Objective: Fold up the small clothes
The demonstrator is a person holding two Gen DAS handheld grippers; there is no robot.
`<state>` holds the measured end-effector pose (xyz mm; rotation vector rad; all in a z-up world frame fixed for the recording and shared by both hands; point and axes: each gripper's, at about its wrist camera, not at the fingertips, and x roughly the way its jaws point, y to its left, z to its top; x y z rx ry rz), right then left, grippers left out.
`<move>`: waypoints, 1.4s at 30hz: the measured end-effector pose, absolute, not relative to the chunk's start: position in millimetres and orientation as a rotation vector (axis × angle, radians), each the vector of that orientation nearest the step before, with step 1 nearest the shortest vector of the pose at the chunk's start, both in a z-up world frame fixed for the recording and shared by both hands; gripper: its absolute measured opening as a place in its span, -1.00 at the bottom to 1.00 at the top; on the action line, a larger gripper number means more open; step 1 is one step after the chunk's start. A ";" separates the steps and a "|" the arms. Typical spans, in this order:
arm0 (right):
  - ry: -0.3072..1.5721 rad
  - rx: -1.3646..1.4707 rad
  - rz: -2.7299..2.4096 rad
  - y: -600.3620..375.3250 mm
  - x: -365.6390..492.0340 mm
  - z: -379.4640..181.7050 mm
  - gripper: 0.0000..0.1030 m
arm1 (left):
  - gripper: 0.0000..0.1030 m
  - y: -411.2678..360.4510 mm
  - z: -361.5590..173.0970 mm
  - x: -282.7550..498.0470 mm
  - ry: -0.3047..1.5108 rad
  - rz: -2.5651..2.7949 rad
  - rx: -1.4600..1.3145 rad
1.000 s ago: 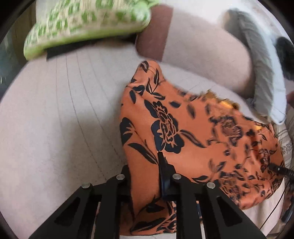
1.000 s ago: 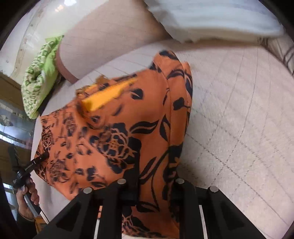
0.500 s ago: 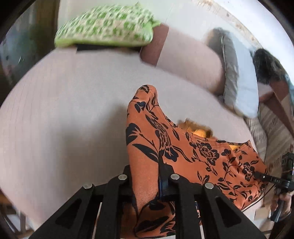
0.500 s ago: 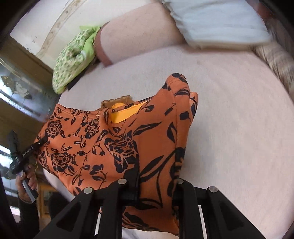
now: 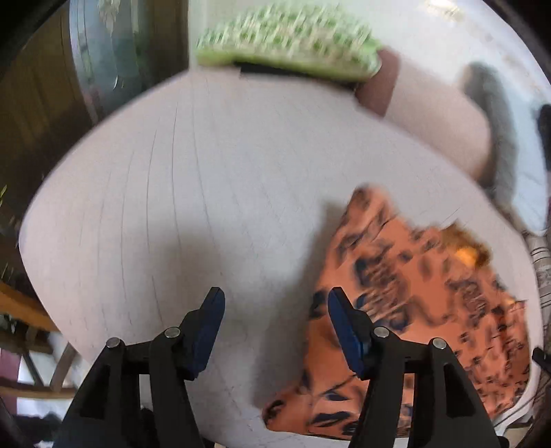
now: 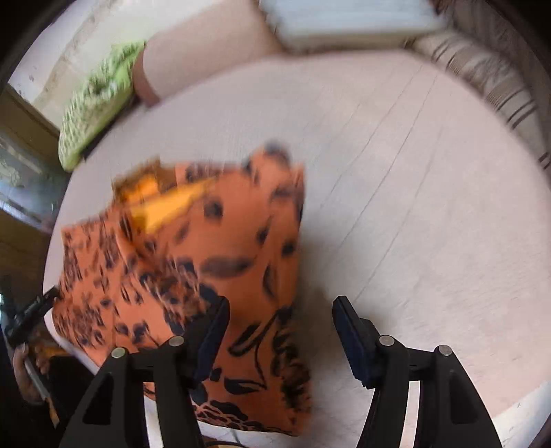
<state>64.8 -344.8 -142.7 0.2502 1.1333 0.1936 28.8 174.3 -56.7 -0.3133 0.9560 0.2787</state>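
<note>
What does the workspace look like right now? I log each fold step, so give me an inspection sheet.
Surface: pale quilted cushion, seams visible.
Job's things: orange floral garment lying on the cushion near its front edge, a yellow lining showing at its top; frames blurred.
Clutter: green pillow, grey pillow, white pillow, striped cushion along the far and side edges.
Grippers: left tongs open, empty, beside the garment; right tongs open, empty, over the garment's edge.
Cables: nothing seen.
Surroundings: dark wooden furniture to one side.
</note>
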 end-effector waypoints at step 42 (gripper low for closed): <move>1.215 -0.176 0.295 -227.7 133.1 -150.3 -0.81 | 0.38 56.4 -117.9 43.9 0.959 0.011 0.090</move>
